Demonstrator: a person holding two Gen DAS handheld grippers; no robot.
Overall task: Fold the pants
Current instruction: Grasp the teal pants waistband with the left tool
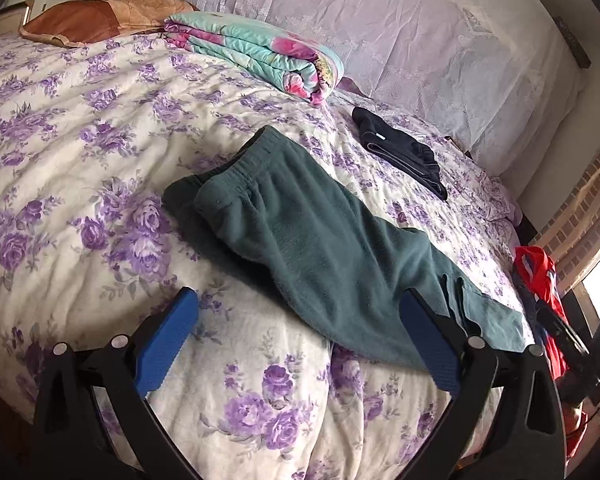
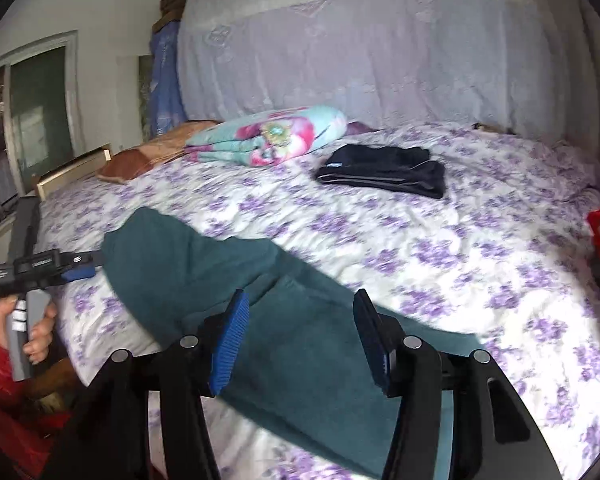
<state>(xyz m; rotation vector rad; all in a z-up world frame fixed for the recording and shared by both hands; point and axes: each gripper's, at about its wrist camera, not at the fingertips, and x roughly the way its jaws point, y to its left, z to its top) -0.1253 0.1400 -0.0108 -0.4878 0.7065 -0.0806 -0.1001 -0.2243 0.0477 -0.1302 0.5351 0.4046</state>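
The teal fleece pants point(image 1: 320, 236) lay on the bed point(image 1: 80, 152), waistband toward eleven o'clock, looking soft, light and floppy, best pinched at waistband or hem, while the left gripper point(image 1: 300, 340) and right gripper point(image 2: 300, 332) stood apart, empty.

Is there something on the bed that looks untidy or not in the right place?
The green pants lie crooked with one side folded over unevenly. The black garment and floral quilt sit neatly folded.

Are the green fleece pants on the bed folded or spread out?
Partly folded: the green fleece pants lie lengthwise, one leg over the other, not yet folded across.
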